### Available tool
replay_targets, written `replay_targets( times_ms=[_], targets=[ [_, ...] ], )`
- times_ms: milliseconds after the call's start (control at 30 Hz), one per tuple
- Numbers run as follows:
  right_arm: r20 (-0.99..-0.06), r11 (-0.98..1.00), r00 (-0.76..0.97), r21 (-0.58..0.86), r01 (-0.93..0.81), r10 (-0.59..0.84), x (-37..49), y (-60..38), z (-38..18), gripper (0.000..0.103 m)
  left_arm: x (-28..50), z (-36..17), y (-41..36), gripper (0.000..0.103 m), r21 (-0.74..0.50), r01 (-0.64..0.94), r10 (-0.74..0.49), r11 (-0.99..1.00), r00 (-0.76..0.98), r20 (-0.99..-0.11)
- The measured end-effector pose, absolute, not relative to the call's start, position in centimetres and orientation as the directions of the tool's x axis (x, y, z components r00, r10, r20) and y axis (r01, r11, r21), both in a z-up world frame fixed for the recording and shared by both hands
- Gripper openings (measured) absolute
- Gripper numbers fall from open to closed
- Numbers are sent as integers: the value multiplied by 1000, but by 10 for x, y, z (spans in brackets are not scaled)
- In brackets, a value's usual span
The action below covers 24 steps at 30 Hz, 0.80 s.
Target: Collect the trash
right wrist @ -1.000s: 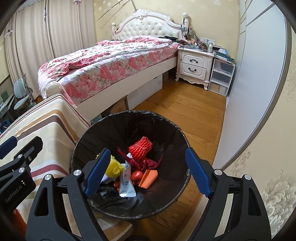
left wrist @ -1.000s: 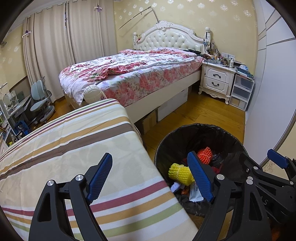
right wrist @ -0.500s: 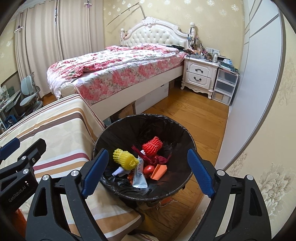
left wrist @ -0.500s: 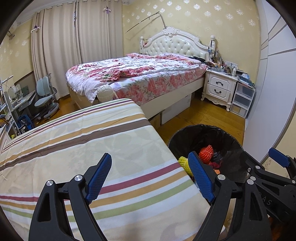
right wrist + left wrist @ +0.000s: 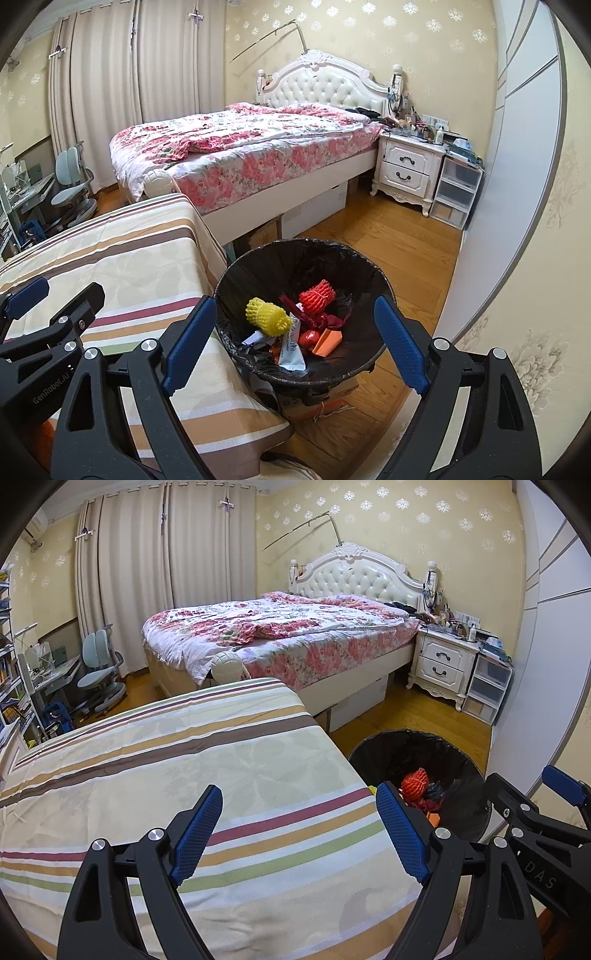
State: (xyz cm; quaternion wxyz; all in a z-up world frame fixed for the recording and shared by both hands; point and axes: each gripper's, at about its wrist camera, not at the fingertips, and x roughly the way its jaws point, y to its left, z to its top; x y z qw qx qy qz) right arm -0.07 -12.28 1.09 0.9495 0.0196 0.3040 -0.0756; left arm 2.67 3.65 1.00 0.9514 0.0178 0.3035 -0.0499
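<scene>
Your grippers hang released over the striped bedcover (image 5: 221, 775) and the black-lined trash bin (image 5: 258, 266).

Your left gripper (image 5: 299, 834) is spread wide, gripping nothing, over the cover; your right gripper (image 5: 295, 339) likewise over the bin, which stands on the wood floor against the cover's edge. Only your right view shows the yellow foam net (image 5: 266, 315), white wrapper (image 5: 291, 349) and orange scrap (image 5: 327, 341); both show the red foam net (image 5: 317, 295). In your left view a finger (image 5: 400, 830) cuts the bin off.
</scene>
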Motion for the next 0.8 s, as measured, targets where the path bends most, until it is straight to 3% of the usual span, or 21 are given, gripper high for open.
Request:
replay_targets(
  times_ms=[800],
  targets=[
    [-569, 986, 810, -11, 164, -141, -7, -123, 15, 85, 21, 11, 37, 83, 2, 108, -88, 994, 817, -570]
  ],
)
